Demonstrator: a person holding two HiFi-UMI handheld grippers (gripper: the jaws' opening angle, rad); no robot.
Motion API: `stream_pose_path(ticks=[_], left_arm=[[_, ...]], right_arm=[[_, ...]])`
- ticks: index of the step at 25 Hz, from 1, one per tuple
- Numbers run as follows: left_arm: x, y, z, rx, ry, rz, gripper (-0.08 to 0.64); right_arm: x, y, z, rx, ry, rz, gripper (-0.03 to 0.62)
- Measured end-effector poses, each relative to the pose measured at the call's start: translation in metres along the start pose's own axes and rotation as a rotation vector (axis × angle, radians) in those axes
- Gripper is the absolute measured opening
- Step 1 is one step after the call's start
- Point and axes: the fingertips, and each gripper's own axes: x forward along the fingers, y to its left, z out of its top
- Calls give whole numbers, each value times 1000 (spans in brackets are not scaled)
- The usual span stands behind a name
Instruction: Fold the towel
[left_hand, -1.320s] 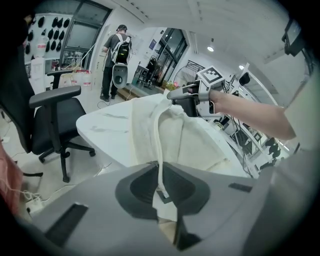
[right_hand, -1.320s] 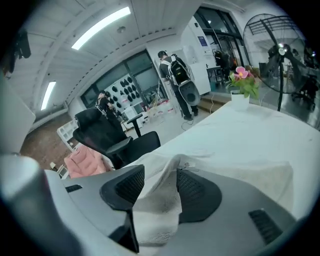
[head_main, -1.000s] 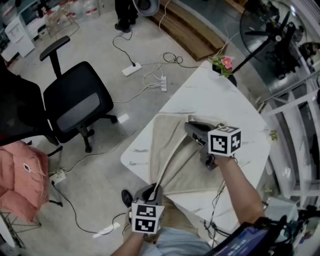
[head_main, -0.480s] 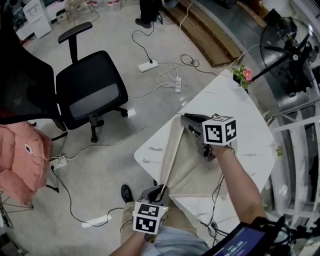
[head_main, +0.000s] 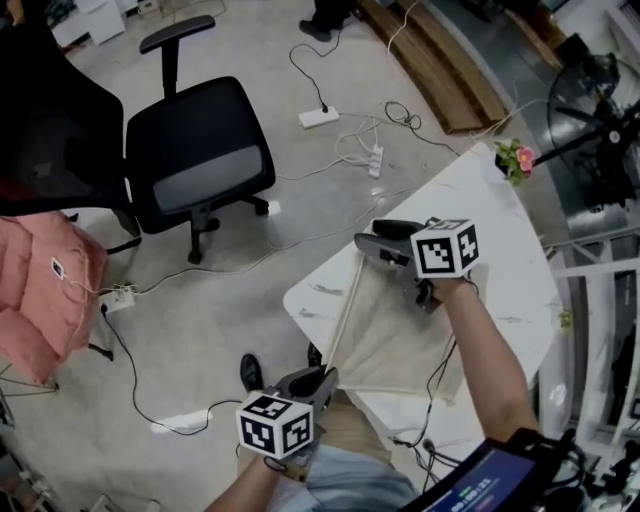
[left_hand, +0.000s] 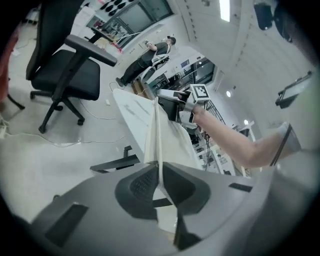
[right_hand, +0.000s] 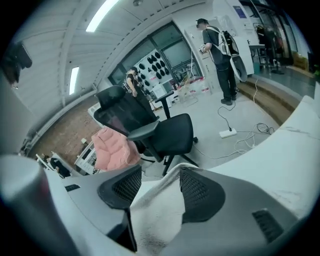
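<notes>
Left claw (head_main: 318, 378) pressed together on a corner of the towel (head_main: 390, 330), held off the near edge of the worktop (head_main: 500, 230), over the floor (head_main: 250, 250). In the left gripper view, thin cream cloth (left_hand: 152, 125) pinched flat between the dark pads of that claw (left_hand: 159, 175), then stretched as a taut, doubled edge up and away to the right claw (head_main: 372, 236) at the far left side of the worktop. Right claw (right_hand: 157, 177) spread wide, jaws just opened, with a fold of towel (right_hand: 157, 210) loose between the pads, leaning against one of them, squeezed by neither. Remainder of the towel flat on the worktop between both claws, partly under the right forearm (head_main: 480, 350).
</notes>
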Motion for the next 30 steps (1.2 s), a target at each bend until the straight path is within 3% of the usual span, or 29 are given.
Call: stream_pose_path(ticks=[4,8,11,14,16,20,22,24,27,30], left_arm=[[-6,-7,4,-81,-43,-89,33],[-7,-7,-1,-178,-34,-122,49],[-10,-1,-6,-147,-15,-86,65],[-16,2,-7,-109,-20,-68,90],[-21,3,-6,-94,-23,-62,94],[-34,7,-8,-51,-19,-34,92],[-42,10,-6,-33,-27,-26,86],[-49,11,-1,-20,-44,-29,76],[-60,10,6,6,-58,-38,64],[-65,4,13,55,-39,-54,60]], right_arm=[[-4,4,8,11,-28,23,252],[1,5,-1,-137,69,-51,249],[5,12,-3,-150,108,-38,249],[4,24,2,-36,80,49,250],[-1,29,10,1,38,62,250],[-18,42,15,-134,6,-15,248],[-38,59,15,-157,-53,-29,190],[-57,75,1,-136,-112,-52,132],[-68,99,-59,-71,-151,-137,32],[-60,124,-130,-50,-97,-222,32]])
